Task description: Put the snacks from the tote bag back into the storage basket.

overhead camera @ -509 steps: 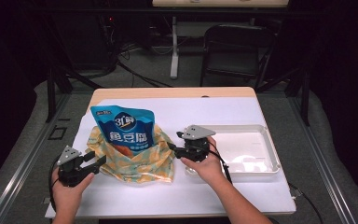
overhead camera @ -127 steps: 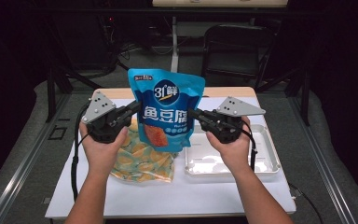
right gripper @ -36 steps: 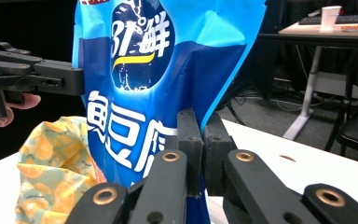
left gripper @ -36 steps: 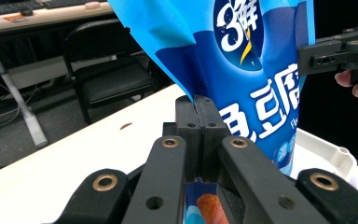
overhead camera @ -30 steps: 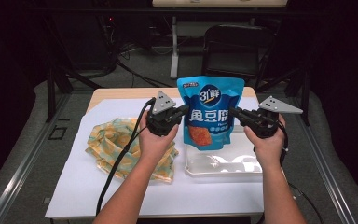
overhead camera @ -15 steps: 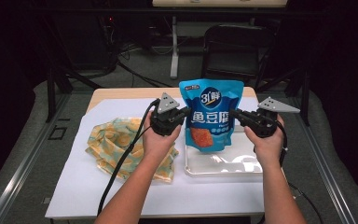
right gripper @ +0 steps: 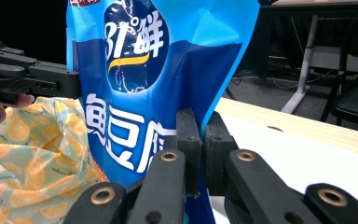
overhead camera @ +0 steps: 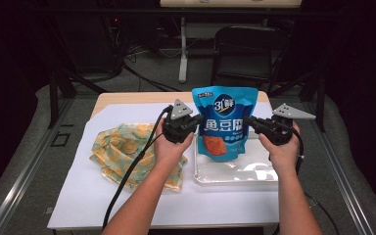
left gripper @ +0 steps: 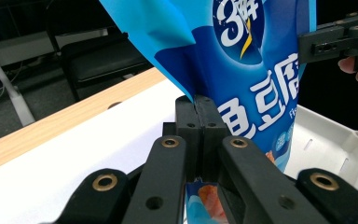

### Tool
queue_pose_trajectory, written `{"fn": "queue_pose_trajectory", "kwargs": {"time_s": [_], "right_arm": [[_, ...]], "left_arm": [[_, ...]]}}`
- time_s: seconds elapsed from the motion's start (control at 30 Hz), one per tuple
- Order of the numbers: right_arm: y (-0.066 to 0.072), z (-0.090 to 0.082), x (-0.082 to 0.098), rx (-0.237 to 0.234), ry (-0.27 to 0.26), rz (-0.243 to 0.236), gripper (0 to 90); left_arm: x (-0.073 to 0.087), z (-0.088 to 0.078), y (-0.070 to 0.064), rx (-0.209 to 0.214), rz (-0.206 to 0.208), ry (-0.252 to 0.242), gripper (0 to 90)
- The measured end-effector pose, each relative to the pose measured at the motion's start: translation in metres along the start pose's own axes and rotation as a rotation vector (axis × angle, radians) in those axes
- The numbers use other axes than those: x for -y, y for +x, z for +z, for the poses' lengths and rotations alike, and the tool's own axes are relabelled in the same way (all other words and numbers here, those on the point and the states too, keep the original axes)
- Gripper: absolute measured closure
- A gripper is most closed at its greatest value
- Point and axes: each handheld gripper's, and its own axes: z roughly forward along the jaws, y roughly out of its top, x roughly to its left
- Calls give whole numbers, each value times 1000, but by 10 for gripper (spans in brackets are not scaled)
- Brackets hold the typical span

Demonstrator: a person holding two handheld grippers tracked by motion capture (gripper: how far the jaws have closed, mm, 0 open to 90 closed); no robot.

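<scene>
A blue snack pouch (overhead camera: 224, 122) with white lettering hangs upright just above the white tray (overhead camera: 235, 175), held by both side edges. My left gripper (overhead camera: 196, 122) is shut on its left edge; in the left gripper view the jaws pinch the blue pouch (left gripper: 256, 70) at their tips (left gripper: 196, 100). My right gripper (overhead camera: 248, 121) is shut on the right edge, and in the right gripper view the pouch (right gripper: 154, 79) runs down between its jaws (right gripper: 201, 116). A yellow patterned cloth bag (overhead camera: 127, 152) lies crumpled on the white mat to the left.
The white mat (overhead camera: 78, 196) covers most of the wooden table (overhead camera: 127, 98). A black chair (overhead camera: 245, 49) and desk legs stand beyond the far edge. Cables trail from both grippers along the forearms.
The pouch has sunk slightly toward the tray, carried by both grippers; the grip on each edge is the same.
</scene>
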Motion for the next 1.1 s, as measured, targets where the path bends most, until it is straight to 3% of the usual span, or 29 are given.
{"fn": "queue_pose_trajectory", "kwargs": {"time_s": [0.23,0.53,0.77,0.87,1.0,1.1], "right_arm": [[-7,1,5,7,11,6,873],[-16,6,16,10,70,12,866],[-26,3,20,-35,120,37,855],[-30,-1,21,-45,129,47,832],[-35,-9,20,-72,99,78,762],[-36,-14,20,-59,107,71,711]], "left_arm": [[4,9,0,1,-2,20,899],[14,21,0,-2,-4,56,897],[17,20,-6,3,20,62,888],[17,19,-8,5,26,57,874],[16,17,-8,9,13,50,828],[15,14,-8,16,1,44,767]]}}
